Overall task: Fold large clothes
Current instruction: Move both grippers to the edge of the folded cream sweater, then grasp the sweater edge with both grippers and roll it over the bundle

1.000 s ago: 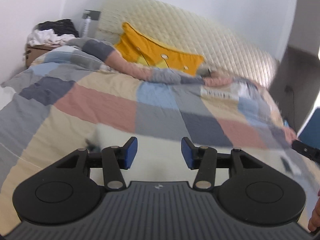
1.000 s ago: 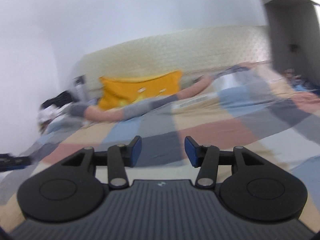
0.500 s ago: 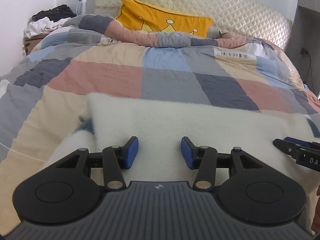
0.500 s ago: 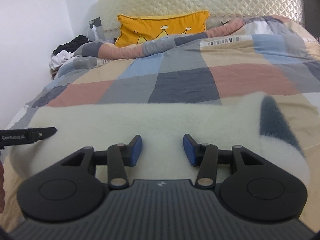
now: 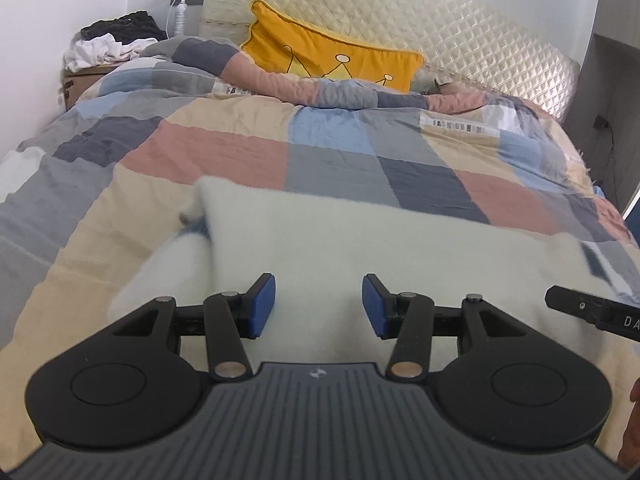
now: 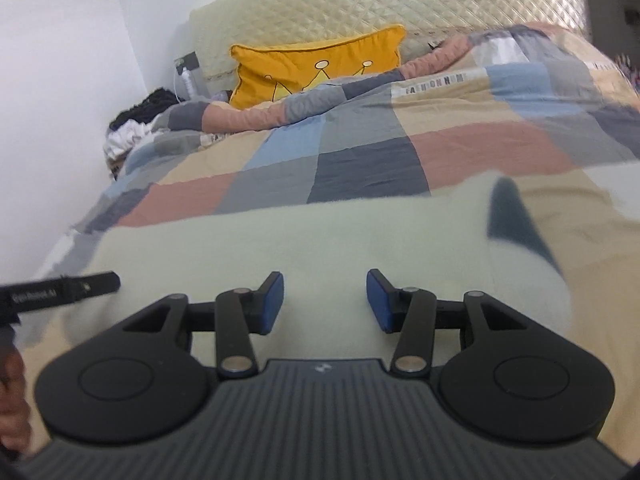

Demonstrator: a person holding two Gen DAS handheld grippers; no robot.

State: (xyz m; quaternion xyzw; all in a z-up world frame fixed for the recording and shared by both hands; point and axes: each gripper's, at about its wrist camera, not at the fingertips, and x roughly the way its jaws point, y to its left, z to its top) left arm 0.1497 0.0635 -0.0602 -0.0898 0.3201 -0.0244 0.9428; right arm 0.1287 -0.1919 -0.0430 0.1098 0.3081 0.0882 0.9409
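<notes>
The left claw (image 5: 319, 306) has its blue-padded fingers spread apart with nothing between them, and it hangs above a fluffy cream-white fleece garment (image 5: 360, 248) that lies flat across the near part of the bed. The garment spreads out ahead of and to both sides of this claw; off to the claw's left a rolled cream sleeve (image 5: 168, 268) with a bit of dark trim sticks out from the body of the garment. At the claw's right, the black tip of the other tool shows at the frame edge.

The right claw (image 6: 325, 302) likewise stands open and empty over the same fleece garment (image 6: 320, 236). To its right, a dark grey-blue patch (image 6: 514, 216) marks the garment near its rounded end. At its left, the black tip of the left tool reaches in above the fleece.

Beyond both claws, the bed is covered by a patchwork quilt of pink, blue, grey and beige squares (image 5: 320, 148). Farther ahead, a yellow cushion with a crown drawing (image 5: 332, 58) leans on a quilted cream headboard (image 5: 460, 40). Ahead and to the left, a heap of black and white clothes (image 5: 114, 38) sits beside the bed.
</notes>
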